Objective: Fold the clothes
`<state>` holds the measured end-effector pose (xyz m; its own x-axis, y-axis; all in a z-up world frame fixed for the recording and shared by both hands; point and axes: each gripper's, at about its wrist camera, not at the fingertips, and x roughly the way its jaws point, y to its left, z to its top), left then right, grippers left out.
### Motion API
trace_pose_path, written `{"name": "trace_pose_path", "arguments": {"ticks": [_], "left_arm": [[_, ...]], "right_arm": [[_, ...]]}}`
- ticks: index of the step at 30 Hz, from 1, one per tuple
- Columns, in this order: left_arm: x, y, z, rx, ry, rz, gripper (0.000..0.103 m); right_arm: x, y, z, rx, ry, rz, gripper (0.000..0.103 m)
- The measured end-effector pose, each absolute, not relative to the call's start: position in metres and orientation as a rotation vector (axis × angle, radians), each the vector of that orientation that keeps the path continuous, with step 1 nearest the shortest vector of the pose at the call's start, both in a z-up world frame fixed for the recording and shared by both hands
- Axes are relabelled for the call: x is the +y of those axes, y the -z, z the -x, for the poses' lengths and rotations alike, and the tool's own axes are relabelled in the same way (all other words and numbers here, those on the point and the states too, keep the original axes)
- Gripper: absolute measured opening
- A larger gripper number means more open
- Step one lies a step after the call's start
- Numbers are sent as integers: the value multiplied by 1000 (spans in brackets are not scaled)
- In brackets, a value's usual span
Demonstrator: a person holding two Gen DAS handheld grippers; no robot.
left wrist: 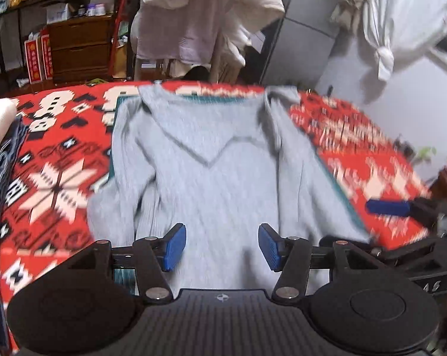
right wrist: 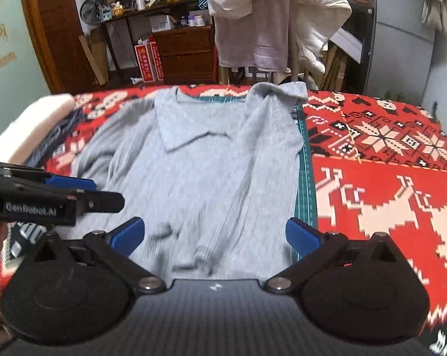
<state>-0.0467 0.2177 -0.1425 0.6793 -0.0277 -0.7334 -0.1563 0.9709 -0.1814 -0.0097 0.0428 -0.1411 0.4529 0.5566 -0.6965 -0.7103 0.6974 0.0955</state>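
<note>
Two hand-held grippers, both spread wide with nothing between the blue pads: left gripper (left wrist: 222, 247) low over the near hem, right gripper (right wrist: 214, 237) likewise over the hem, pointing up the garment. One grey sweater (right wrist: 205, 160) lying flat, collar at the far end, one sleeve folded across the body (blurred, so details unclear), resting on a green cutting mat (right wrist: 306, 178) atop a red patterned blanket (right wrist: 386, 148). One pile of folded clothes (right wrist: 36, 124) at far left. Beyond, a wooden drawer unit (right wrist: 184, 55) and laundry draped on a rack (right wrist: 270, 14).
</note>
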Motion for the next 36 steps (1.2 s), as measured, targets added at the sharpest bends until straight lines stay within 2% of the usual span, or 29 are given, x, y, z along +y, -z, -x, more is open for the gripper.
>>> {"name": "trace_pose_path", "arguments": {"ticks": [7,11,13,15,22,32,34,36], "left_arm": [[208,159,70,800,-91,182,52],[202,162,73,777,-86,149,59],[201,163,74,771,-83,147,61],[200,164,74,766,-75,142,67],[193,168,79,735,-91,123,68],[225,157,86,752,-114,374,66],[231,154,89,746,-126,395,66],[235,150,92,735,-139,406,64]], "right_arm": [[47,158,37,738,-757,327,102],[50,173,36,764,-743,328,103],[46,177,38,735,-741,303,103],[43,180,41,704,-746,294,103],[36,184,47,646,-746,263,103],[7,154,31,640,-721,128,102],[-1,152,21,648,-696,111,98],[-8,153,13,658,-679,100,76]]}}
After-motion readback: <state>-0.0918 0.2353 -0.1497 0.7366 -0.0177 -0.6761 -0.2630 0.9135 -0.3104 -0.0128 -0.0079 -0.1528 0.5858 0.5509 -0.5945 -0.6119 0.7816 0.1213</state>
